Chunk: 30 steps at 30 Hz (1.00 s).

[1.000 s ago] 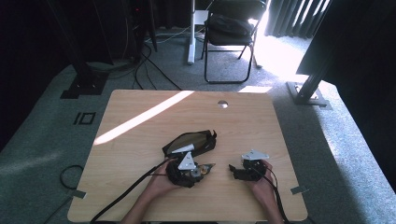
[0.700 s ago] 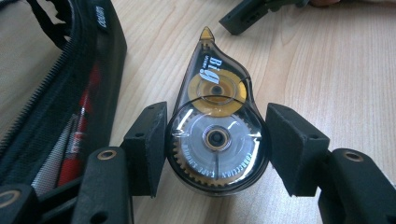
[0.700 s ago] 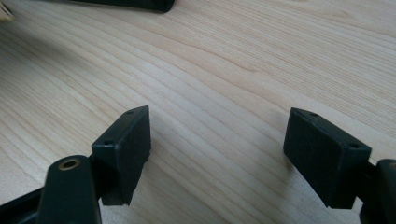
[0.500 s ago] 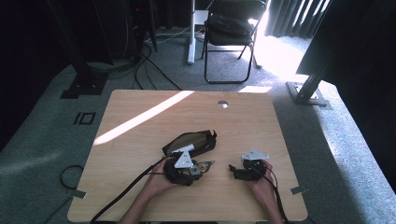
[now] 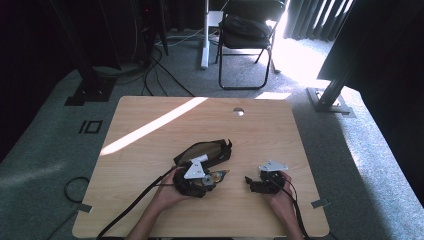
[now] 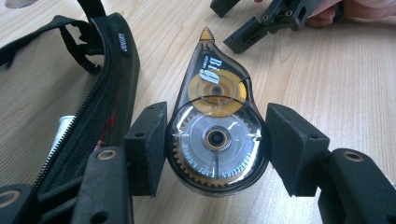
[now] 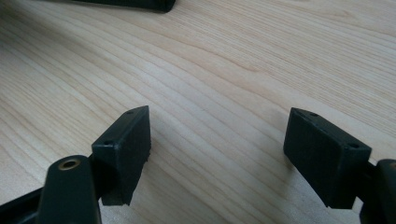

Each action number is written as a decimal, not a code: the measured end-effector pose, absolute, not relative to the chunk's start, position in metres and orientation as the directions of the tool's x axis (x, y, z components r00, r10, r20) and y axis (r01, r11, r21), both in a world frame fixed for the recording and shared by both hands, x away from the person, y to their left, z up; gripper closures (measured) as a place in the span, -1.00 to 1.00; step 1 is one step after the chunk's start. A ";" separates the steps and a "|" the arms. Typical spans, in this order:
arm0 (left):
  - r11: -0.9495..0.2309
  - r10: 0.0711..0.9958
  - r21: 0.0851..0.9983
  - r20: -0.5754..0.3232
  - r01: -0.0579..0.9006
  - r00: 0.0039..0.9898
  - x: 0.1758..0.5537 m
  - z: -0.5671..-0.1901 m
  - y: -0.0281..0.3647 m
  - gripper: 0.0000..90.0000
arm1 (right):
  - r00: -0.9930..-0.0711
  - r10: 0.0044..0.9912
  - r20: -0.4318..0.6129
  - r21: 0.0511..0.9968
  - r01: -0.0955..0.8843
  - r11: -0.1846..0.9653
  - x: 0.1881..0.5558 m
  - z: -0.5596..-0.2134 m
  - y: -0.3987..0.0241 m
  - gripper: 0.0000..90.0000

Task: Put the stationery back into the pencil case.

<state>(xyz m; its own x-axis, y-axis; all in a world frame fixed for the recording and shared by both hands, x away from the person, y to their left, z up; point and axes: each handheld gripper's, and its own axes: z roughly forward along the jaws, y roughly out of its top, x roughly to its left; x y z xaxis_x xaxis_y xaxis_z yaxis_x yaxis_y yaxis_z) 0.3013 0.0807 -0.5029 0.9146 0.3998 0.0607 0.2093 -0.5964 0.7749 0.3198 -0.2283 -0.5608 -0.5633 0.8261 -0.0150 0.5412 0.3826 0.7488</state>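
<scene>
Smoky clear plastic caught the eye first: a teardrop-shaped correction-tape dispenser (image 6: 215,126) with a yellow reel and a toothed inner wheel lay flat on the pale wooden table (image 5: 150,115), its yellow tip pointing away from the left gripper (image 6: 215,149). That gripper's black jaws stood on either side of the dispenser's round end. The left pad sat right against the shell, the right pad showed a thin gap, so a firm pinch looked doubtful from that angle. Just beside the dispenser, on the gripper's left, lay a black fabric pencil case (image 6: 51,98), zip open. Over to the right, well apart, the right gripper (image 7: 217,154) rested low over bare wood, jaws spread wide with nothing between them. From above, a hand (image 5: 167,195) held each tool near the table's near edge.
</scene>
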 end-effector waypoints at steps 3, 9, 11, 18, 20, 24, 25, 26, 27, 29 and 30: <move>-0.597 0.399 0.775 0.060 0.209 0.915 0.301 -0.501 0.081 -0.07 | -0.564 0.826 -0.015 0.749 0.541 0.383 0.320 -0.561 -0.228 -0.49; -0.590 0.406 0.781 0.067 0.205 0.912 0.301 -0.496 0.084 -0.07 | -0.564 0.826 -0.015 0.749 0.541 0.383 0.320 -0.561 -0.228 -0.49; -0.584 0.409 0.786 0.070 0.202 0.910 0.300 -0.494 0.085 -0.07 | -0.564 0.826 -0.015 0.749 0.541 0.383 0.320 -0.561 -0.228 -0.49; -0.575 0.412 0.795 0.080 0.191 0.908 0.299 -0.489 0.087 -0.07 | -0.564 0.825 -0.015 0.749 0.541 0.383 0.320 -0.561 -0.228 -0.49; -0.575 0.413 0.796 0.083 0.189 0.907 0.299 -0.487 0.088 -0.07 | -0.564 0.825 -0.014 0.749 0.541 0.383 0.320 -0.561 -0.229 -0.49; -0.570 0.418 0.800 0.085 0.188 0.905 0.299 -0.485 0.089 -0.07 | -0.564 0.826 -0.014 0.748 0.542 0.383 0.320 -0.561 -0.229 -0.49; -0.569 0.419 0.800 0.085 0.188 0.904 0.299 -0.484 0.090 -0.07 | -0.564 0.825 -0.013 0.749 0.542 0.382 0.320 -0.561 -0.229 -0.49; -0.569 0.419 0.800 0.086 0.187 0.904 0.299 -0.484 0.090 -0.07 | -0.565 0.825 -0.013 0.748 0.542 0.382 0.320 -0.561 -0.229 -0.49; -0.570 0.419 0.800 0.086 0.188 0.904 0.299 -0.483 0.090 -0.07 | -0.565 0.825 -0.012 0.748 0.542 0.382 0.320 -0.561 -0.229 -0.49; -0.567 0.422 0.803 0.087 0.187 0.903 0.299 -0.482 0.091 -0.07 | -0.564 0.825 -0.012 0.748 0.542 0.382 0.320 -0.561 -0.229 -0.49; -0.567 0.422 0.803 0.087 0.187 0.903 0.299 -0.482 0.091 -0.07 | -0.564 0.825 -0.012 0.748 0.542 0.382 0.320 -0.561 -0.229 -0.49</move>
<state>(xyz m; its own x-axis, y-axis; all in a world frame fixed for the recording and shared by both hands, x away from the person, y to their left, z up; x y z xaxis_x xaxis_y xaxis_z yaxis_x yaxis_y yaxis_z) 0.2988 0.0908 -0.4824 0.9025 0.4217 0.0872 0.1872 -0.5665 0.8025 0.3202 -0.2287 -0.5608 -0.5644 0.8254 -0.0122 0.5425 0.3820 0.7482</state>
